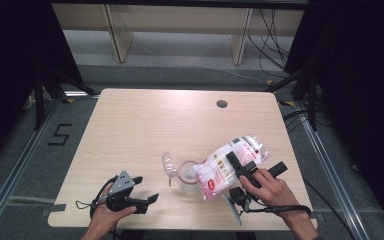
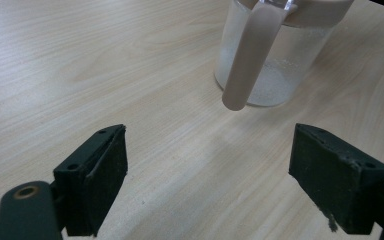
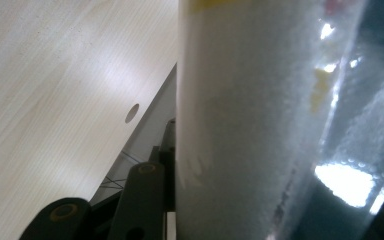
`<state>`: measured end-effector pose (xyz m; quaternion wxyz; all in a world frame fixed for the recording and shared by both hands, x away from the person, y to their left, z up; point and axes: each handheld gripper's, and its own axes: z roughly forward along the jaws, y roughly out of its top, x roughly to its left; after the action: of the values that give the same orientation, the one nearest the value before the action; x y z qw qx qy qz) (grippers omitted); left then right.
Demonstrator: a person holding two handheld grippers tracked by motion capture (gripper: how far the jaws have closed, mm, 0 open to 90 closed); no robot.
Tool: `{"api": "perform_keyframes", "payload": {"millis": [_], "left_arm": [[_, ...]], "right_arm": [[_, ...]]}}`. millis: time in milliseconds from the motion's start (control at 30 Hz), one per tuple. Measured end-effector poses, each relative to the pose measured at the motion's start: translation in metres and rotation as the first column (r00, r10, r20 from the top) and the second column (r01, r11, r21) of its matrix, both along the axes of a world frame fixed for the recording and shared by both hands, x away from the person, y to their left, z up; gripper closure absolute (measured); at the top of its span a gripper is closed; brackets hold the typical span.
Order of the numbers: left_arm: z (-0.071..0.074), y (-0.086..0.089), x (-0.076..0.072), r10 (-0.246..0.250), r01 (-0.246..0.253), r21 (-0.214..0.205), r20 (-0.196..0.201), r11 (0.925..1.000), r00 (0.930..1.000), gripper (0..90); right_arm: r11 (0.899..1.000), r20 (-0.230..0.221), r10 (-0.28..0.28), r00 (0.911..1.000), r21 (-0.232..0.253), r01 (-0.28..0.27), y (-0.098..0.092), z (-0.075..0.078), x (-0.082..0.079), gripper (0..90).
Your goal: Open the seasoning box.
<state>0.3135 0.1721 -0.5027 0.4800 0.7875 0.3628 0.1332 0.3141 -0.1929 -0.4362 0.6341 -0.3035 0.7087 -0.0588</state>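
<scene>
The left gripper has its two black jaws spread wide with nothing between them; in the left gripper view they rise from the lower left and lower right corners over bare wood. Just beyond them, in the upper right of that view, stands a clear pitcher with a beige handle and a beige rim band, its base resting on the table. In the high view the left gripper sits at the lower left, held by the person's left hand, its grey three-cornered plate on top and its jaws pointing right toward the pitcher at lower centre.

The right gripper is clamped on a plastic bag of white granules with pink and red print. In the right gripper view the bag runs up the middle of the frame, pressed against the jaw at the bottom, its film shiny at the right. In the high view the bag lies tilted at centre right, its lower end next to the pitcher's mouth; whether they touch I cannot tell. The right hand grips the tool at the lower right.

A round hole sits in the tabletop at the upper right, well apart from everything else
</scene>
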Motion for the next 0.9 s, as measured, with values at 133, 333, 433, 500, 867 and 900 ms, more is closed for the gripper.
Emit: {"api": "perform_keyframes", "payload": {"millis": [133,333,433,500,867,900], "left_arm": [[0.0002,0.0,-0.0002,0.005,-0.005,0.003,0.003,1.0,1.0,15.2],[0.0003,0.0003,0.0002,0.001,-0.001,0.005,0.007,1.0,1.0,15.2],[0.0004,0.0005,0.0,0.001,-0.001,0.006,0.01,1.0,1.0,15.2],[0.0001,-0.0001,-0.0004,0.009,-0.009,-0.004,0.0,1.0,1.0,15.2],[0.0001,0.0001,-0.0002,0.006,-0.006,-0.005,-0.001,1.0,1.0,15.2],[0.0002,0.0002,-0.0002,0.005,-0.005,-0.004,0.0,1.0,1.0,15.2]], "right_arm": [[1.0,0.003,-0.001,1.0,-0.001,0.001,0.0,0.0004,-0.0003,67.2],[1.0,0.002,0.0,1.0,0.0,0.0,-0.0002,0.0007,-0.0003,67.4],[1.0,0.002,0.0,1.0,0.002,0.0,-0.0004,0.0005,-0.0003,67.5],[1.0,0.001,0.0,1.0,0.002,0.0,-0.0004,0.0006,-0.0003,67.5],[1.0,0.011,0.003,0.9999,-0.011,-0.003,0.0,0.0019,-0.0006,67.9],[1.0,0.013,0.003,0.9999,-0.011,-0.003,0.0,0.002,-0.0007,67.9]]}}
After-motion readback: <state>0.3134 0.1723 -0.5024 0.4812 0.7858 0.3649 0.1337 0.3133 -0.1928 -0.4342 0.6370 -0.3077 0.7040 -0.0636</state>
